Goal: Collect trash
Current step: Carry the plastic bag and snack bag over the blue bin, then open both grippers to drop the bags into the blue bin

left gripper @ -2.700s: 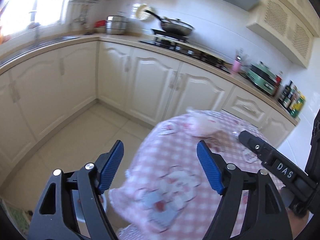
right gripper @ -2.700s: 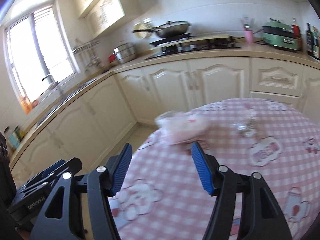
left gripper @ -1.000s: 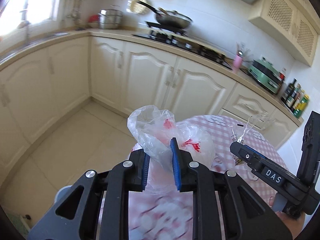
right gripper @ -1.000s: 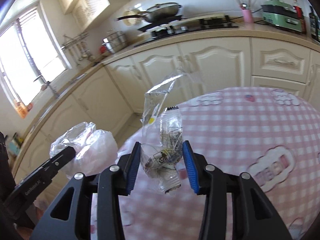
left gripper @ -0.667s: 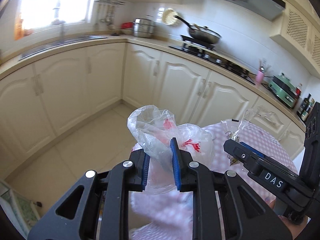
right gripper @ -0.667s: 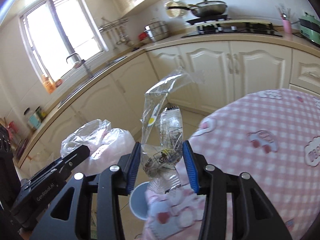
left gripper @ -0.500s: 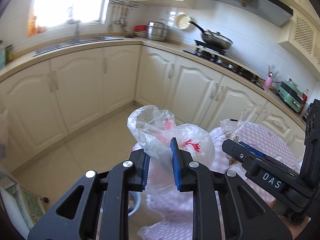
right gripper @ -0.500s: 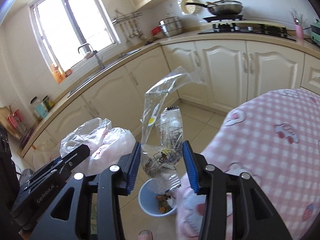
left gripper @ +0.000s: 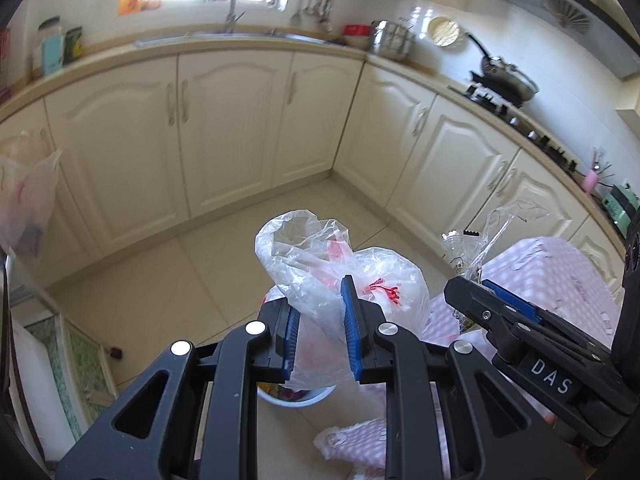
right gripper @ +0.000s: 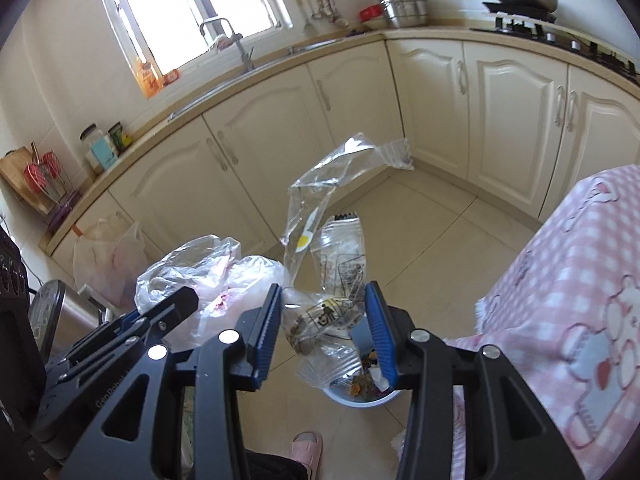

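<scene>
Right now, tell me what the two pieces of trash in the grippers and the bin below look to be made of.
White bag: thin plastic film, crinkled, translucent, red print.
Clear wrappers: glossy transparent plastic, cupboards visible through them, one edge serrated.
Bin: pale blue, smooth rim, probably hard plastic, though mostly hidden.

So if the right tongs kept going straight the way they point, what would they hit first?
Probably the pale blue bin on the floor: the right tongs, clamped on clear wrappers, point down towards it. Depth is hard to judge.
</scene>
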The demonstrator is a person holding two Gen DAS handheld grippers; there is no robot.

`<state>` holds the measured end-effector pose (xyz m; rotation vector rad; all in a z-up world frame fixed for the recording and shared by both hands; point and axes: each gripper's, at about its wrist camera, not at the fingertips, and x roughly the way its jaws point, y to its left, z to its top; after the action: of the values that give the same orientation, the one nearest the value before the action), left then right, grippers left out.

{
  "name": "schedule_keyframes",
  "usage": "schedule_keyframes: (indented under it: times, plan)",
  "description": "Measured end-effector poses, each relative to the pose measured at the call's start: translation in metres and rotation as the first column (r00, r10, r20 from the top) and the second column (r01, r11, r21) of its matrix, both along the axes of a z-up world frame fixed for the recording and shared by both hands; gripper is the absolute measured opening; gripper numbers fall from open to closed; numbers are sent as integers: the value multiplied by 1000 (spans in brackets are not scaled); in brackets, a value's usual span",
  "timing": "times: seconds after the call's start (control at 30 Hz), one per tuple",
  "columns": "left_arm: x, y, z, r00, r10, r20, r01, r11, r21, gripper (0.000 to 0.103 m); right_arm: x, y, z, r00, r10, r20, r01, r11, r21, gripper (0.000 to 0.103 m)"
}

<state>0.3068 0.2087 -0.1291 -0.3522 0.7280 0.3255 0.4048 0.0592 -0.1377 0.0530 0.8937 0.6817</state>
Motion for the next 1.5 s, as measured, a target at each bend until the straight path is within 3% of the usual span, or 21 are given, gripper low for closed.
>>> schedule_keyframes:
  times: [0.23, 0.47, 0.67, 0.8, 1.27, 1.5]
  plan:
    - [12, 25, -41, 997, 13, -70, -16, 999, -32, 19, 12, 36, -36, 998, 19, -57, -21, 999, -31, 42]
    - [38, 34, -68, 994, -5, -112, -2, 998, -61, 20, 37, 41, -64, 996, -11, -94, 7, 999, -48, 42]
    - [60, 38, -84, 991, -25, -129, 10, 993, -117, 35, 56, 37, -81, 993, -42, -114, 36, 998, -58, 42]
    - [64, 38, -89, 991, -26, -130, 10, 992, -125, 47, 62, 35, -90, 990, -49, -130, 42, 997, -61, 42]
    - [52, 58, -97, 990, 15, -140, -35, 989, -144, 48, 63, 50, -104, 987, -30, -159, 19, 998, -67, 42]
    - [47, 66, -89, 992, 39, -122, -57, 988, -143, 48, 67, 62, -105, 987, -19, -161, 12, 999, -46, 50]
